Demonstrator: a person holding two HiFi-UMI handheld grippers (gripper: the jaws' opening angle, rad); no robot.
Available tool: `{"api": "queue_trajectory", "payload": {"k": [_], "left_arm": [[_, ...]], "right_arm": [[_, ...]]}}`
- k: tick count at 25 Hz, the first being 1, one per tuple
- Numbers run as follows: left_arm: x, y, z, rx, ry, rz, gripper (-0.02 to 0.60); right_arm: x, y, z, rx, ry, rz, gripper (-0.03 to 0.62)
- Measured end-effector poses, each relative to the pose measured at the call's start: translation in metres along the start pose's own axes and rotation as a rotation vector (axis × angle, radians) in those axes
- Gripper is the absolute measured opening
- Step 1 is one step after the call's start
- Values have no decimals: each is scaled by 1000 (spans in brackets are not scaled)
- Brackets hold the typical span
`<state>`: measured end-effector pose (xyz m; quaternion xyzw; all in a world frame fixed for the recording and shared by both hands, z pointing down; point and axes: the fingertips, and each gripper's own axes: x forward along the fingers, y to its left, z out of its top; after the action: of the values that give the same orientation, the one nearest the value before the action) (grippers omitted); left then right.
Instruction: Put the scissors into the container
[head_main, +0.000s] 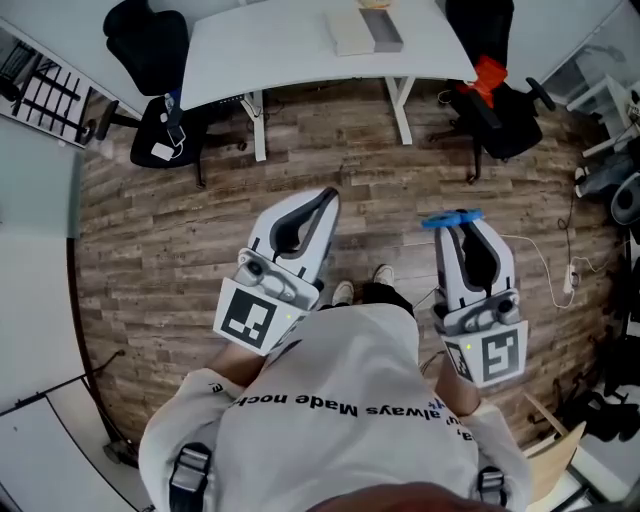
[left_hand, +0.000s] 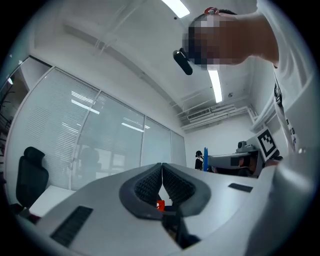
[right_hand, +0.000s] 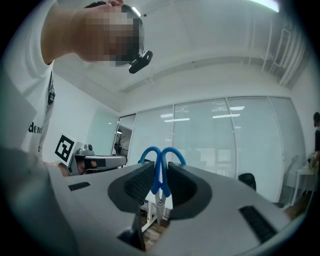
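Wood-plank floor (head_main: 180, 230) lies beneath the person's two tools. Left tool (left_hand: 161, 166): jaws together at the tips, nothing between them. Right tool (head_main: 462, 226): jaws clamped on the blue handles of the scissors (right_hand: 161, 182), just under the loops. Scissors stand upright, long axis vertical and crosswise to the jaws, loops up, blades pointing down at the floor. Beyond, well apart, a white table (head_main: 290, 55) carries a pale box (head_main: 365, 32).
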<state>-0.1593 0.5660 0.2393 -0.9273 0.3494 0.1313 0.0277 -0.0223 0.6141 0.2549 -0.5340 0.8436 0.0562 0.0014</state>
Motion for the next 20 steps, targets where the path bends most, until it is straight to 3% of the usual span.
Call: {"api": "queue_trajectory", "payload": {"k": [8, 20], "left_arm": [[7, 15, -4, 4, -4, 8, 20], [73, 30, -17, 5, -17, 5, 20]], "right_arm": [[18, -8, -7, 2, 1, -2, 92], [57, -63, -15, 0, -6, 5, 92]]}}
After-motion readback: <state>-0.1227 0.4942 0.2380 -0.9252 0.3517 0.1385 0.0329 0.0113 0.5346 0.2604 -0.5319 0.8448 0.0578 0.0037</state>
